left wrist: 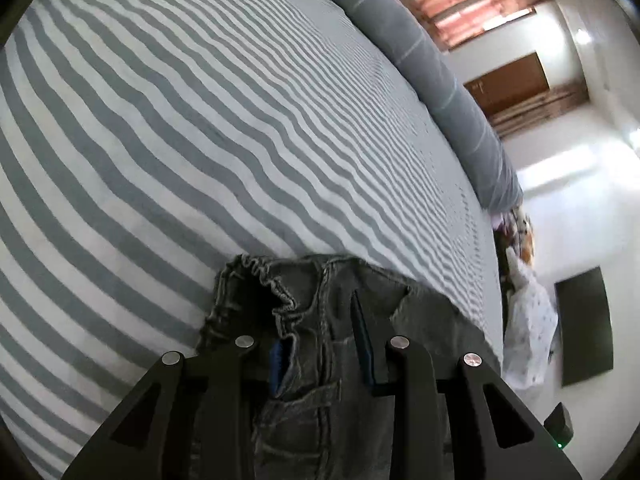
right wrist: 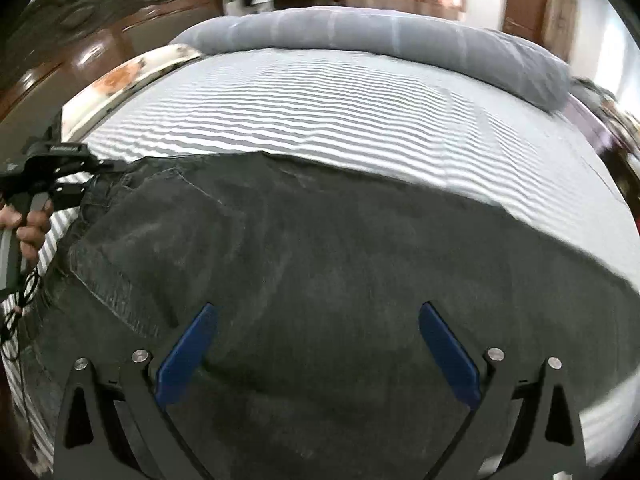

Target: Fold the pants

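Observation:
Dark grey denim pants point(right wrist: 320, 264) lie spread across the striped bed sheet point(right wrist: 320, 120). In the left wrist view my left gripper point(left wrist: 324, 344) is shut on the bunched waistband of the pants point(left wrist: 312, 320), the fabric gathered between its blue pads. That gripper also shows in the right wrist view point(right wrist: 76, 180) at the pants' left end, held by a hand. My right gripper point(right wrist: 318, 320) is open, its blue fingers point(right wrist: 188, 356) spread wide just above the middle of the pants, holding nothing.
A rolled grey blanket point(right wrist: 400, 44) lies along the far side of the bed. A wooden headboard point(right wrist: 100, 40) stands at the far left. Beyond the bed edge there are a white bag point(left wrist: 528, 320), a dark mat point(left wrist: 584, 328) on the floor and a wooden door point(left wrist: 512, 80).

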Motion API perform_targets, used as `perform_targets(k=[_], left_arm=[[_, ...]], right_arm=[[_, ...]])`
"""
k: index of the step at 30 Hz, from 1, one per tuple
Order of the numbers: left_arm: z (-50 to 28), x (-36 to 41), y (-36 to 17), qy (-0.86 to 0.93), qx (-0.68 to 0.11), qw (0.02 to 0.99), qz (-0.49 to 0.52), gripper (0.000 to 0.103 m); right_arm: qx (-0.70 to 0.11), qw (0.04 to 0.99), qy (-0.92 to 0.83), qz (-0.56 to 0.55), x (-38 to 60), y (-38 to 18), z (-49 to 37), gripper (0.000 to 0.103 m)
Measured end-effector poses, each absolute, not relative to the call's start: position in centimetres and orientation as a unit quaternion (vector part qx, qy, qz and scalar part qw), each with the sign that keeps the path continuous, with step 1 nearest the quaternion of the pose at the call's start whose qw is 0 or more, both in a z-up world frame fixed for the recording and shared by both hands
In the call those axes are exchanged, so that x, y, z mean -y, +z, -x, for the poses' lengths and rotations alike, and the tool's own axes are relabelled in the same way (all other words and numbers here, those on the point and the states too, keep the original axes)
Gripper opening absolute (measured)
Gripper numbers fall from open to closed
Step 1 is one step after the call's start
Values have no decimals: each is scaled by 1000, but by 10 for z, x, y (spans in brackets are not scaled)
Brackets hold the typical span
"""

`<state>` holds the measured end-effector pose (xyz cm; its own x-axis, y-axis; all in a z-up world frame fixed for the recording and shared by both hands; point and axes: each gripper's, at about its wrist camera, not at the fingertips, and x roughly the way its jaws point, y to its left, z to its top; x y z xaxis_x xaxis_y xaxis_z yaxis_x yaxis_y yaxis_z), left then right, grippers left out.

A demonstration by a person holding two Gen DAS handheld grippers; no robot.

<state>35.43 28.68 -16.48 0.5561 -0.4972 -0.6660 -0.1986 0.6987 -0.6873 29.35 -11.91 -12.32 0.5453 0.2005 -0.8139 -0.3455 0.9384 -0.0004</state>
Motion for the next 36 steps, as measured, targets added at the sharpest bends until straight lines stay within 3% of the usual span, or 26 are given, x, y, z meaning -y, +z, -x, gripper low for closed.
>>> perform_targets(k=[2,4,12,23,25,27,29,36], left_arm=[[-351,-280,-160,-91,-450,815,354,30],[-348,-269,-151,-82,-436,841,309,5],[-295,-251,-91,-145,-322,899,259,4],[-255,-263,-64,-189,-256,905,282,4],[-251,-264,-63,-187,-250,905,288,4],[-247,-267,-65,-180,-244,906,296,4],[-248,-270,-67,-170,-244,907,298,4],[-253,-272,-73,-148,-257,908,296,4]], right_arm=[[-454,867,179,101,116,-123,-308,100],[-458,857,195,130,112,-123,-323,100],[-474,805,298,195,89,-118,-366,100],[-491,694,434,300,40,-105,-414,99],[-515,652,459,314,37,-119,-419,89],[-545,619,459,331,47,-140,-425,72],[-565,606,447,339,63,-153,-430,64],[-560,622,439,328,127,-152,-422,54]])
